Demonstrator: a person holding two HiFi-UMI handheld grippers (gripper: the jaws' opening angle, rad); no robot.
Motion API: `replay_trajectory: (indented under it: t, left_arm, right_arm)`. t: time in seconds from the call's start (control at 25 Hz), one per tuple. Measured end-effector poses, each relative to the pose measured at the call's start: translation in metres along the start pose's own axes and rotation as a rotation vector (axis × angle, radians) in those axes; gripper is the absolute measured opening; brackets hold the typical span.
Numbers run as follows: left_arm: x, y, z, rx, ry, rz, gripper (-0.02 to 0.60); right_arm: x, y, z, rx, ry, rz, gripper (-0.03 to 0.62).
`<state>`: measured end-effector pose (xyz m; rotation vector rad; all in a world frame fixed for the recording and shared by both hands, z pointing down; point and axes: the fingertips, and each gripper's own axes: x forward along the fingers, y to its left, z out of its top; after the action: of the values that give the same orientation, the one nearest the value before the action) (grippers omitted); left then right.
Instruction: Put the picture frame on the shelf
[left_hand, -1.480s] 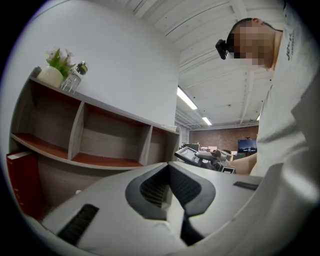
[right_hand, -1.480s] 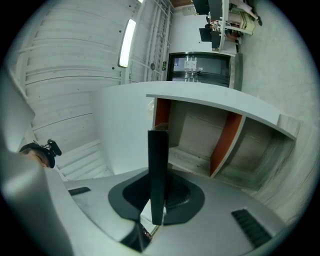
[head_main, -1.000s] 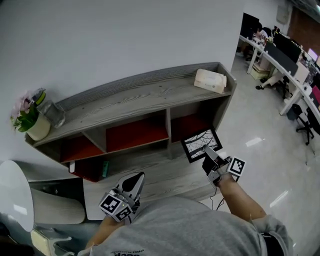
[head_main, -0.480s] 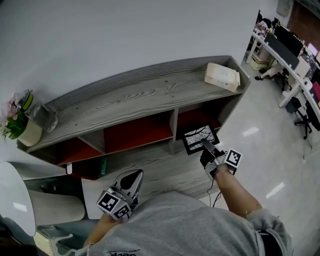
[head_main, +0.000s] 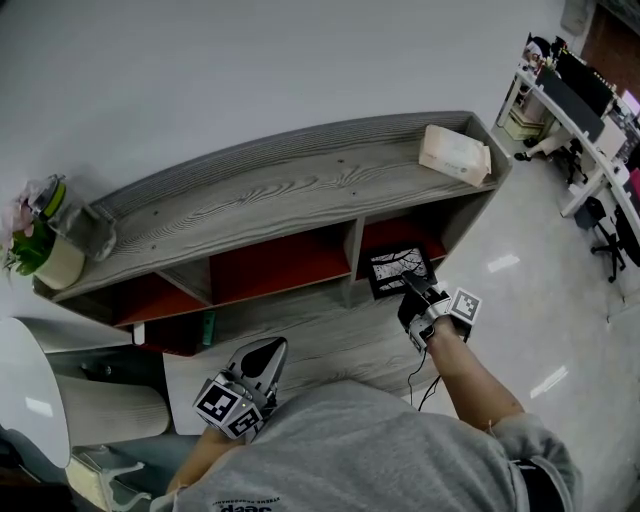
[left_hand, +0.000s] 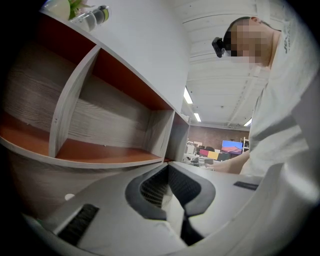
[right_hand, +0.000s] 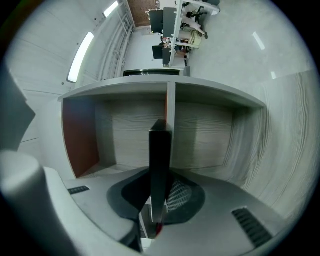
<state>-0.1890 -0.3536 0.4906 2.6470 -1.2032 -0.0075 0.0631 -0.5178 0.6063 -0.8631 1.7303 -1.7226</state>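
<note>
A pale wall (head_main: 250, 70) is backing a long grey wood-grain shelf (head_main: 290, 190), and a glossy light floor (head_main: 520, 290) is running off to the right toward office desks (head_main: 580, 110). The right gripper (head_main: 412, 288) is pointing level at the shelf and is clamping the picture frame (head_main: 398, 268). In the right gripper view the right gripper (right_hand: 159, 200) is showing the picture frame (right_hand: 160, 170) edge-on and upright between its pads. Its jaws have just been opening a little, but the pads are pressing on the frame at both sides. The frame, black-edged with a black and white picture, is standing at the mouth of the rightmost of the 3 red-lined compartments, just right of the vertical divider (right_hand: 171, 105). Whether its lower edge is touching the board I cannot tell. The left gripper (head_main: 270, 350) is hanging low in front of the person's grey shirt, well apart from the frame. In its own view the left gripper (left_hand: 168, 172) is showing its 2 jaws closed together with nothing between them, facing the orange-floored compartments of the shelf (left_hand: 100, 150). On the top board, a cream tissue pack (head_main: 455, 153) is lying at the right end, and a pot of pink flowers (head_main: 50, 255) is standing at the left end.
</note>
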Motion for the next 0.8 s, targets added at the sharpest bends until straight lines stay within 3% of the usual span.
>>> replay_trajectory:
  t: [0.16,0.44,0.8]
  left_arm:
    - [0.002,-0.002,0.000,0.000,0.000,-0.006,0.018]
    - [0.004,-0.006,-0.001,-0.008,-0.002,-0.017,0.017]
    - [0.003,-0.011,-0.001,-0.008,-0.005,-0.026,0.017]
  right_arm:
    - [0.003,0.001,0.001,-0.001,0.001,-0.022,0.071]
    - [0.004,0.011,-0.005,-0.019,0.035,0.009,0.217]
    - [0.010,0.021,-0.004,-0.029,0.042,0.003,0.236]
